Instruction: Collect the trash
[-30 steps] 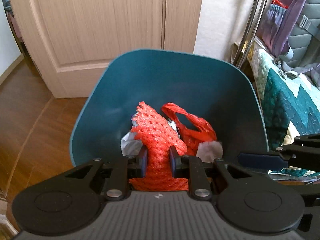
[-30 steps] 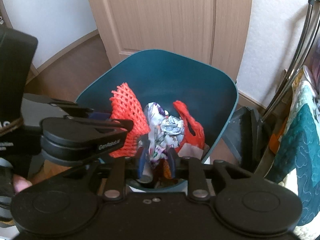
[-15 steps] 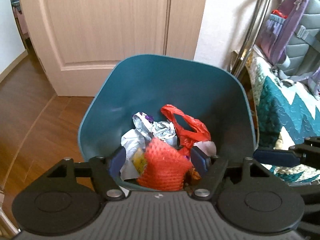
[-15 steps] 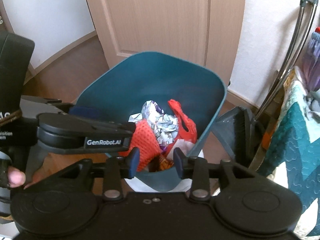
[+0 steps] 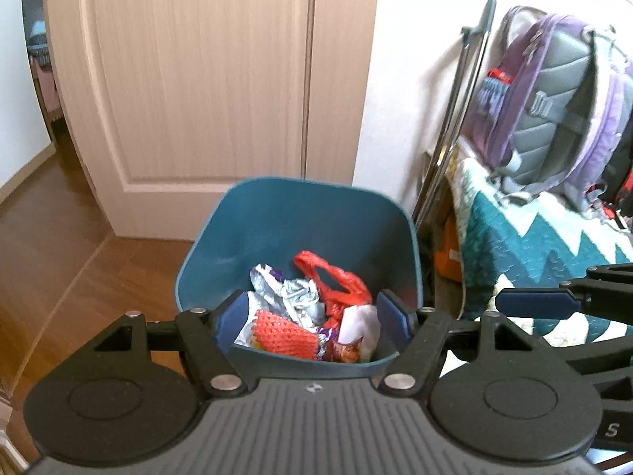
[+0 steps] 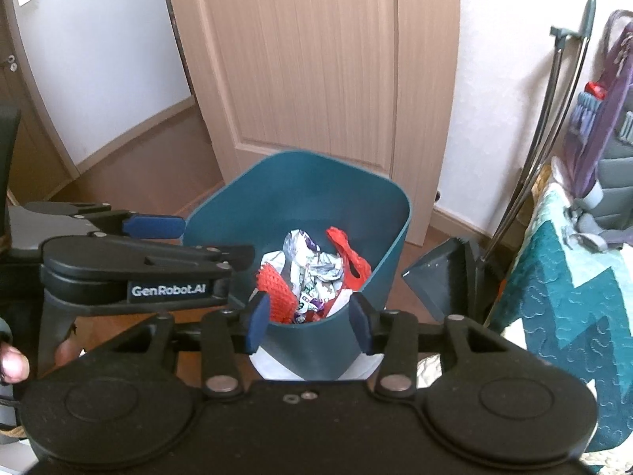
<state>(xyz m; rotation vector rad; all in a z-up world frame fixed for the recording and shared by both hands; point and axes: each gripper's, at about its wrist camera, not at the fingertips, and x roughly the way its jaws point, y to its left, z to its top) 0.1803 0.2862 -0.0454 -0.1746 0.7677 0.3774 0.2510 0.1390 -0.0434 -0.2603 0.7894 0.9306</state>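
**Both grippers empty above the bin**

Left gripper [image 5: 312, 314] spread wide, nothing between. Orange mesh net [image 5: 285, 334] lies inside the teal bin [image 5: 316, 213], long axis crosswise, by its near wall. Right gripper [image 6: 310, 318], just opened, empty too.

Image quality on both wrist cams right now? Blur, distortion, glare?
Left wrist: backpack and bin rim smeared, likely motion blur; door frame bowed by the fisheye. Right wrist: also soft, trash in the bin still readable; dark corner vignetting; bright daylight on the wall, no harsh glare.
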